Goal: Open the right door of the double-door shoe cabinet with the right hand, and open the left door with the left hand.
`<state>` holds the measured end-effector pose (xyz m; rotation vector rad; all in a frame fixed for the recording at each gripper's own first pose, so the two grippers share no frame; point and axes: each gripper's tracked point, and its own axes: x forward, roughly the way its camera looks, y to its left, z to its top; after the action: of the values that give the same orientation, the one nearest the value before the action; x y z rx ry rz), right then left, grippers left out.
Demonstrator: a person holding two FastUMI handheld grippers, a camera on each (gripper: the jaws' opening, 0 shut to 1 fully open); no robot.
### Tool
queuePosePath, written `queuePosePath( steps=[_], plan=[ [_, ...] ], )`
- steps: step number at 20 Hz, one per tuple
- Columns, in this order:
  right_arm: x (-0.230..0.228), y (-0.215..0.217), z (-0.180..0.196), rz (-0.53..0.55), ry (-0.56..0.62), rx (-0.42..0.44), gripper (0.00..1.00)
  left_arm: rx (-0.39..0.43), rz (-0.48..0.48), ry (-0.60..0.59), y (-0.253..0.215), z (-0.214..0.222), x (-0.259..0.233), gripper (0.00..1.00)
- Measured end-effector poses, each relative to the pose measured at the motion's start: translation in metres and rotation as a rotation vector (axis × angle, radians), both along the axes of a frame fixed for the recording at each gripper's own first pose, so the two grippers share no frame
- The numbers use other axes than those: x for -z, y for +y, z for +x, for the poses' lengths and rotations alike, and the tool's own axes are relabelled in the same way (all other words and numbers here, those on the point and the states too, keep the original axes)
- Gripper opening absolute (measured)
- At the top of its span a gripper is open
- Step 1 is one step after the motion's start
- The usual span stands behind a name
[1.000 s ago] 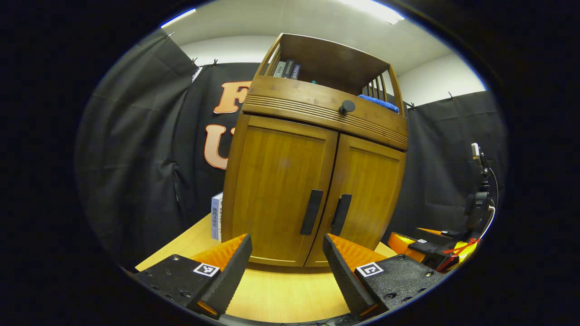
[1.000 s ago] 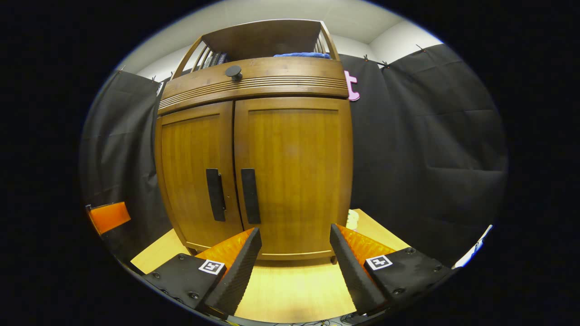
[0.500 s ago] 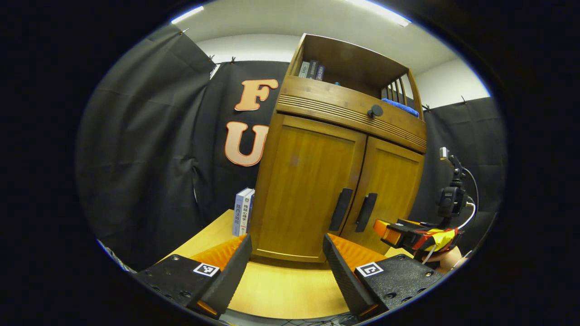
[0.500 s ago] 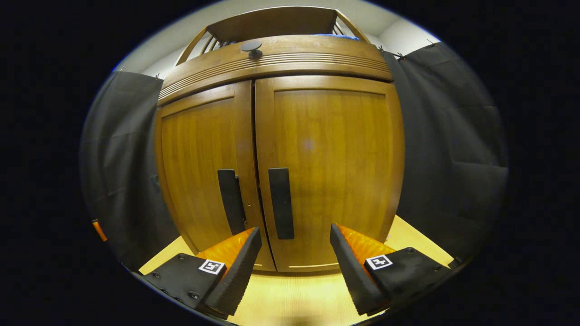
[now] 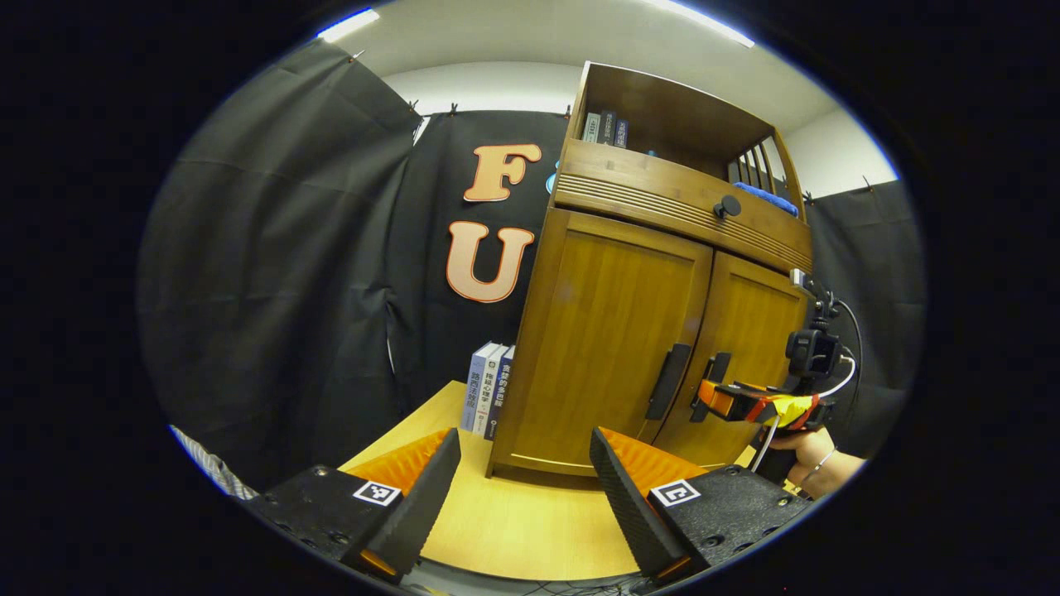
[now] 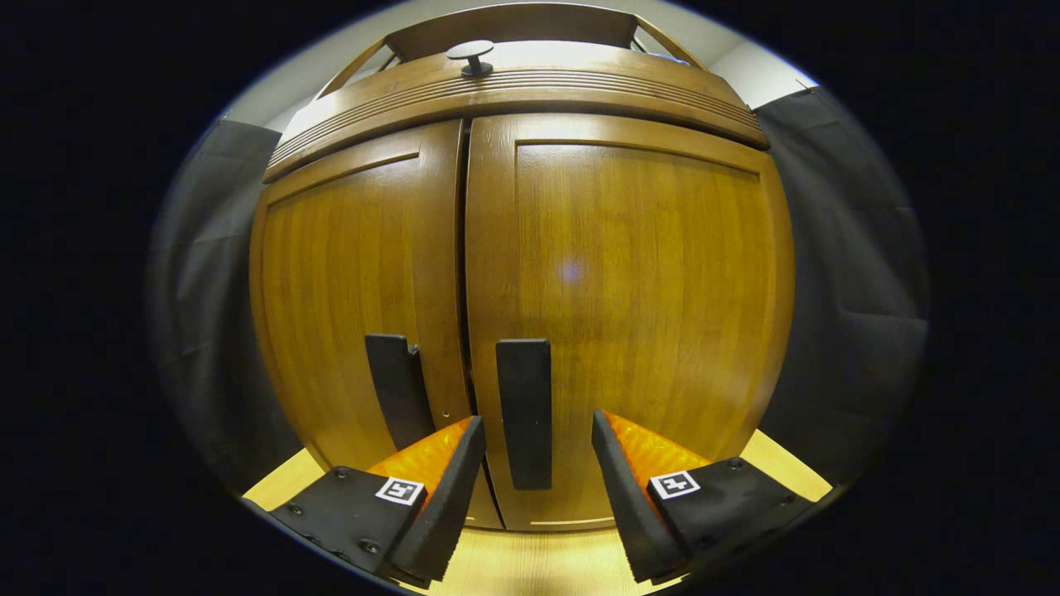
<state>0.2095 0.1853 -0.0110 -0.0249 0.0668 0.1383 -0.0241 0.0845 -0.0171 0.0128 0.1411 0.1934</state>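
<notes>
A pale wooden tabletop (image 5: pixel 513 521) ran between black cloth walls, and on its far part stood the shoe cabinet (image 6: pixel 513 273), both doors shut, with a few books (image 5: pixel 489 397) upright against its left side. In the right gripper view we saw the right gripper (image 6: pixel 530 488) with its fingers spread, the right door's handle (image 6: pixel 524 410) standing between them but not yet touched, as far as we could judge. The left door's handle (image 6: pixel 396 397) sat just beside it across the seam. In the left gripper view the left gripper (image 5: pixel 523 497) hung spread and empty, low over the near table, well apart from the left door (image 5: pixel 609 348). We judged the step in hand to be taking the right handle: we would centre the bar between both fingers, close squarely on its middle, then pull in an arc about the right-edge hinges instead of straight back, keeping clear of the neighbouring handle.
</notes>
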Motion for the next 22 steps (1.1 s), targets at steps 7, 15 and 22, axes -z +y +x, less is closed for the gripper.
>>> queuePosePath(
  steps=[7, 15, 22],
  plan=[
    [0.008, 0.007, 0.022, 0.003, 0.032, 0.001, 0.43, 0.007, -0.011, 0.008, -0.003, -0.001, 0.000, 0.95],
    [0.010, 0.007, 0.018, 0.005, 0.046, 0.011, 0.30, 0.029, -0.020, 0.013, -0.010, 0.002, 0.000, 0.95],
    [0.010, -0.005, -0.011, 0.017, 0.027, -0.014, 0.25, 0.038, 0.014, -0.005, -0.009, 0.006, -0.003, 0.95]
  ],
)
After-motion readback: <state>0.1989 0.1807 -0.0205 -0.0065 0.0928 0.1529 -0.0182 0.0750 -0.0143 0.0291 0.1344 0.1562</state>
